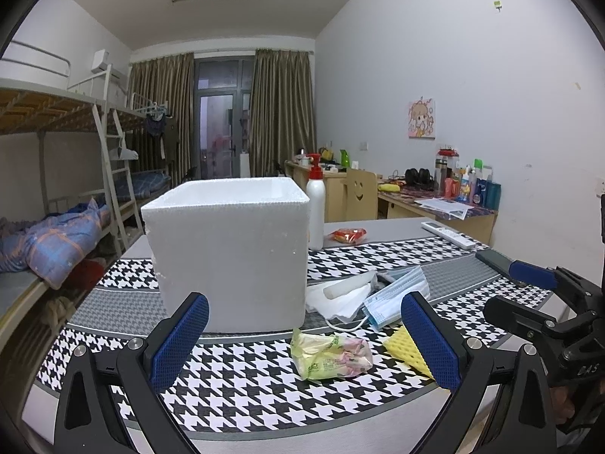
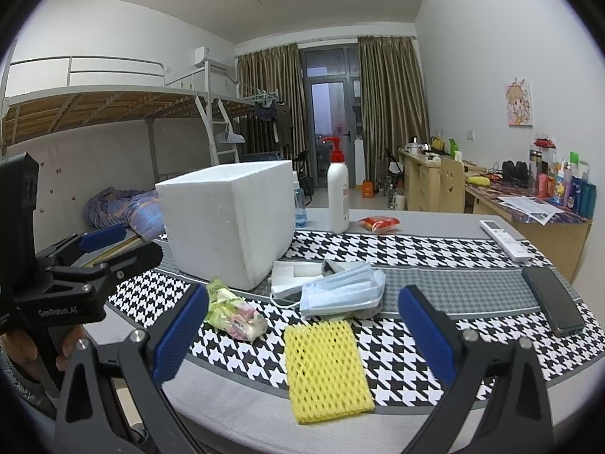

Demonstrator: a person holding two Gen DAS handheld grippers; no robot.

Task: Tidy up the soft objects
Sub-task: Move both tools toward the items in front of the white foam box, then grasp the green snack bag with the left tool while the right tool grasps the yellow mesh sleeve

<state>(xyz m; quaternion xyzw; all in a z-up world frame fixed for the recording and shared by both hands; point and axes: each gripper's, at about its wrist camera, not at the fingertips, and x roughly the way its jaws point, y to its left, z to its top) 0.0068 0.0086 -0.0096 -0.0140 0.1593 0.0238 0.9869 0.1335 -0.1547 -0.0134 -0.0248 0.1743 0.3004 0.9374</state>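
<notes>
A white foam box (image 1: 230, 253) (image 2: 227, 223) stands open-topped on the houndstooth table. In front of it lie a crumpled yellow-green plastic bag (image 1: 331, 353) (image 2: 234, 312), a yellow foam net sleeve (image 2: 325, 370) (image 1: 406, 350), a pile of blue face masks (image 1: 397, 297) (image 2: 342, 291) and white foam sheets (image 1: 340, 295) (image 2: 291, 278). My left gripper (image 1: 304, 344) is open, hovering near the table's front with the bag between its fingers' line. My right gripper (image 2: 302, 335) is open above the yellow sleeve. Each gripper shows at the other view's edge.
A white pump bottle (image 2: 337, 196) with red top, a small spray bottle (image 2: 299, 204), a red snack packet (image 2: 379, 223), a white remote (image 2: 504, 240) and a dark phone (image 2: 554, 304) lie on the table. Bunk beds stand left, desks right.
</notes>
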